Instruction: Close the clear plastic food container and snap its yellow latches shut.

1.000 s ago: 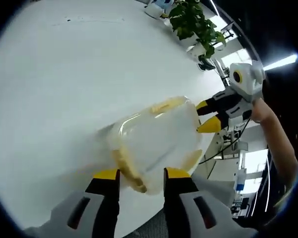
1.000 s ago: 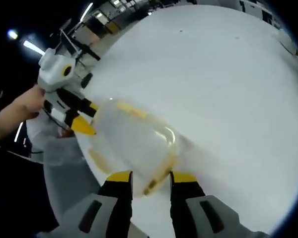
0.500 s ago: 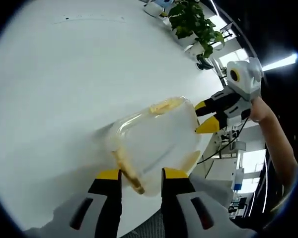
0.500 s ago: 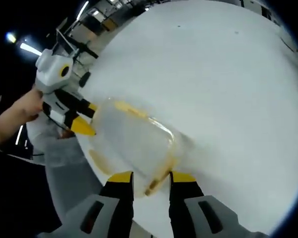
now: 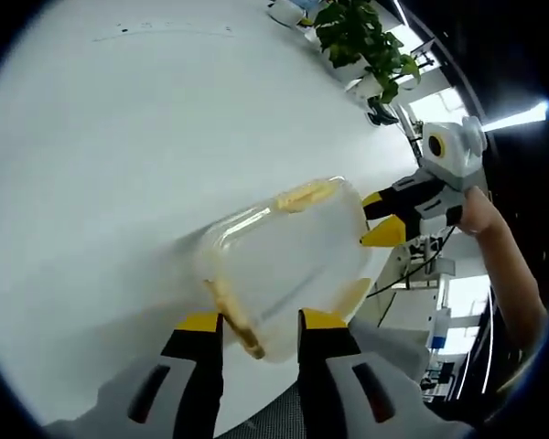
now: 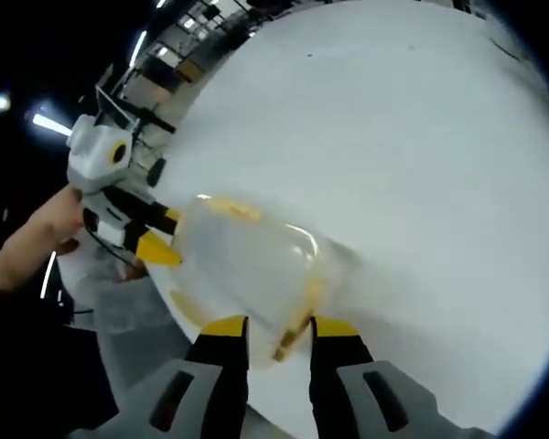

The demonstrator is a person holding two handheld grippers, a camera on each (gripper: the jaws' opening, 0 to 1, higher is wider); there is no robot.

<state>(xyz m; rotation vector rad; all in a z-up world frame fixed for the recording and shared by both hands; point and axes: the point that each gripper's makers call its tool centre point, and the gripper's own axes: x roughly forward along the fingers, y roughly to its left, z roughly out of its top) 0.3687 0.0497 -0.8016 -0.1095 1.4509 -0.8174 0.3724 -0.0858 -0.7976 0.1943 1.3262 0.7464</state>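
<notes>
Little has shifted since a second ago — the container (image 5: 288,261) sits at the desk (image 5: 119,137) edge, lid down. Left gripper (image 5: 256,322) straddles one yellow latch (image 5: 233,315), right gripper (image 6: 279,326) the opposite one, both part open, holding nothing. Squeezing unevenly could skid the container off that edge — or leave a latch half-snapped

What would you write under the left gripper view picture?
Two yellow-tipped grippers, left and right, flank a clear plastic food container on a white table.
</notes>
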